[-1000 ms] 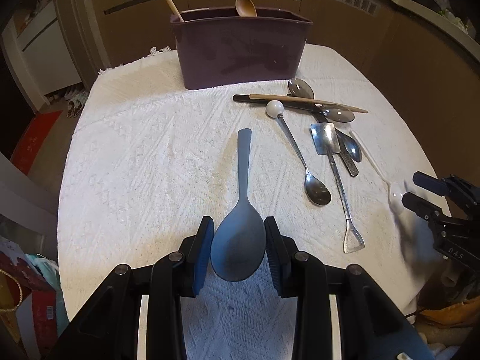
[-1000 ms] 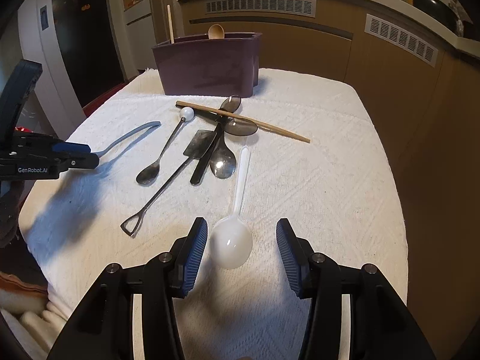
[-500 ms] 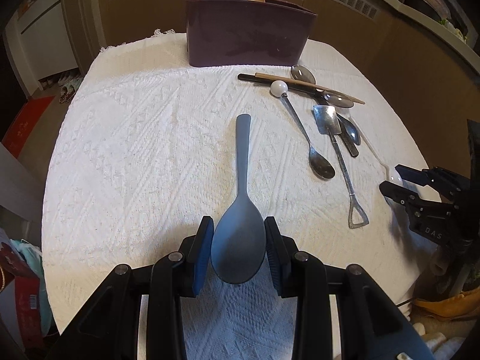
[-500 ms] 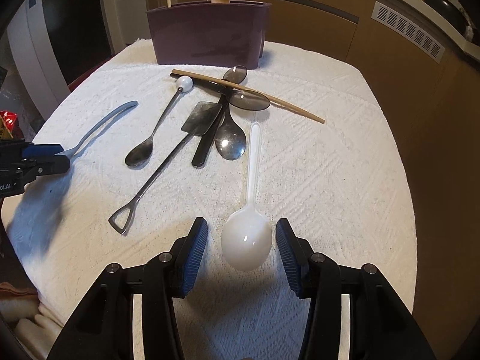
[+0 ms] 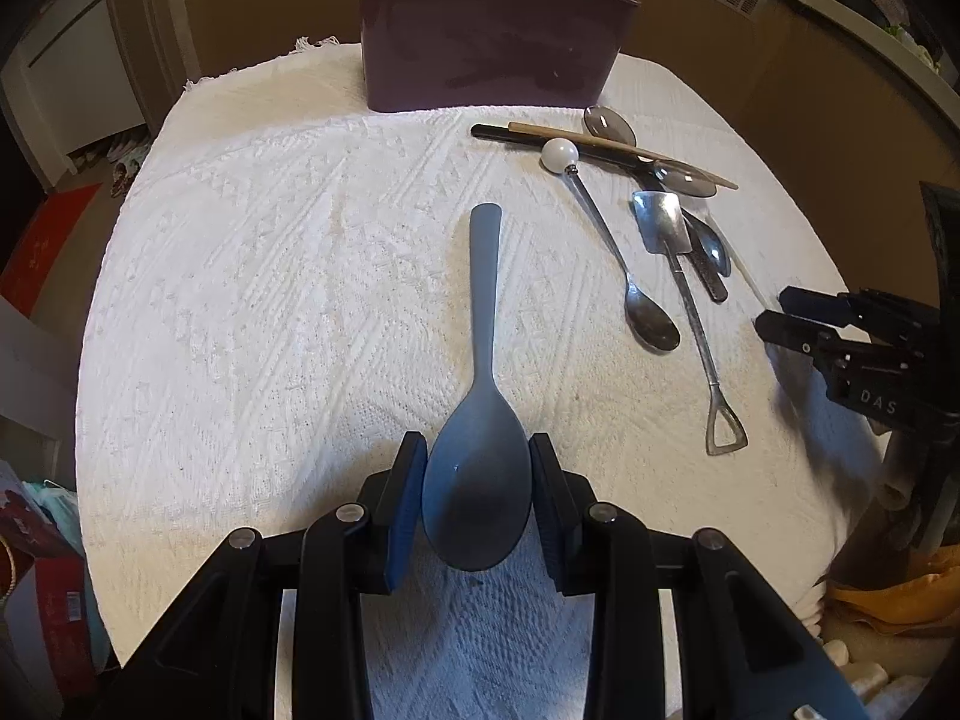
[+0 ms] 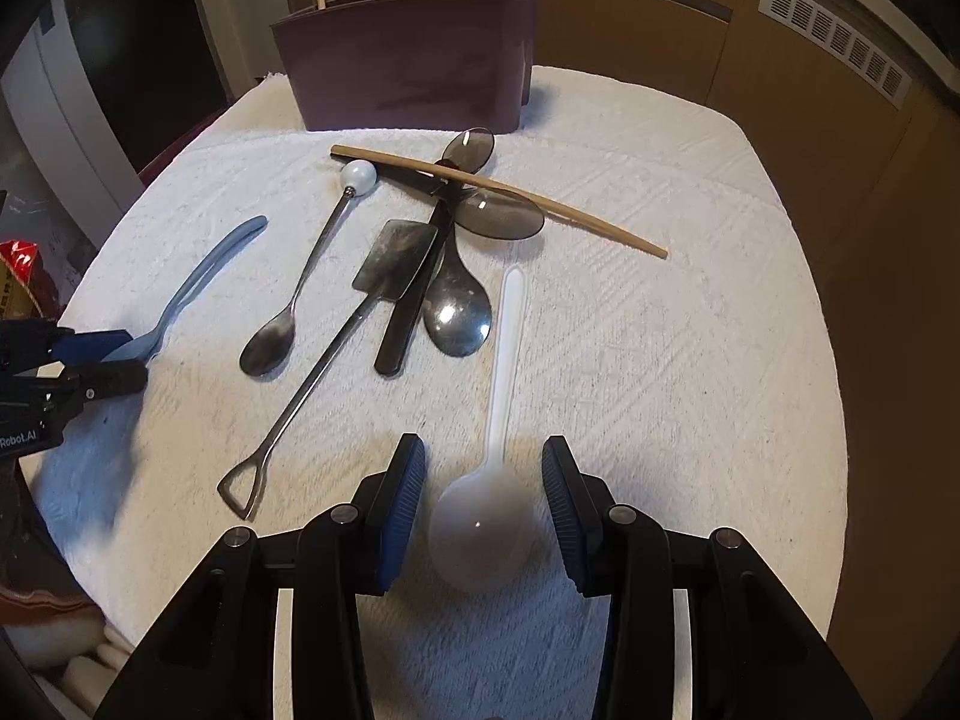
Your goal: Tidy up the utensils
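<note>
- Left gripper [image 5: 477, 501]: pads clamped on bowl of blue-grey spoon [image 5: 483, 360], handle pointing twd purple bin [image 5: 492, 42] at far end of cloth.
- Right gripper [image 6: 483, 507]: jaws apart, closing round bowl of white plastic spoon [image 6: 501, 396]; no contact yet.
- Best to centre bowl btwn pads and squeeze gently; thin plastic likely slips.
- Nearby: metal spoon [image 6: 459, 306], shovel-handled spatula [image 6: 336, 360], chopstick [image 6: 498, 201], close beside the white handle.
- Wooden utensils already in bin; drop clear of them.
</note>
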The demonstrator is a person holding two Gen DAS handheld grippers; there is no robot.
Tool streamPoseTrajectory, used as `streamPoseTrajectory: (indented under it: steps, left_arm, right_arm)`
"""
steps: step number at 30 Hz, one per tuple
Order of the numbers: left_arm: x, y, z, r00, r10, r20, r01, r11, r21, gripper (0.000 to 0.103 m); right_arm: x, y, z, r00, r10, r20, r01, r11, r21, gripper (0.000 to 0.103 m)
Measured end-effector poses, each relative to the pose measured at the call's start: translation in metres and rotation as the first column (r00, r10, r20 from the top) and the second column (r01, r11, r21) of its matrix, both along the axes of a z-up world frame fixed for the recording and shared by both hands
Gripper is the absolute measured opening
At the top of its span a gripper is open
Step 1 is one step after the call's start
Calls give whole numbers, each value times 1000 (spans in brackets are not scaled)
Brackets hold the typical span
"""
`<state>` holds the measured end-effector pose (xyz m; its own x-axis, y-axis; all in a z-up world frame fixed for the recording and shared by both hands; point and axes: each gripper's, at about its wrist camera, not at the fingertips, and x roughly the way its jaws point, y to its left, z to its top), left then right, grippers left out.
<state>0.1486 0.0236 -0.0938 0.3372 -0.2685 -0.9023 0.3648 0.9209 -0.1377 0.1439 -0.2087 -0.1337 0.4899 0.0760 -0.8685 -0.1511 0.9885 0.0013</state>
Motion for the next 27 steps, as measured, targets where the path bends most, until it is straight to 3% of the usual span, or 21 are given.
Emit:
streamPoseTrajectory:
  steps: [5,10,13,20,27]
  left_arm:
    - [3,-2,-1,1000,-1,-5,1,1000,6,32]
    - [3,-2,-1,1000,0,-8,0,1000,12,32]
    - [4,-1,-2,1000,3,-15,-3,1000,4,33]
    - [6,-1,8,1000,-11,-24,10,1000,-10,33]
    - [22,-15,8,995,-16,-96,18,1000,22,33]
  right_arm:
    - [19,-4,-4,1000,2,11,-2,1000,-9,36]
    - [25,2,-4,998,48,32,-46,998,-43,9]
    - [18,6,-5,996,72,51,-69,995,-68,9]
    - [-2,-16,12,996,16,91,-17,1000,10,9]
    - [-18,-29,26,989,3,147,-8,999,33,9]
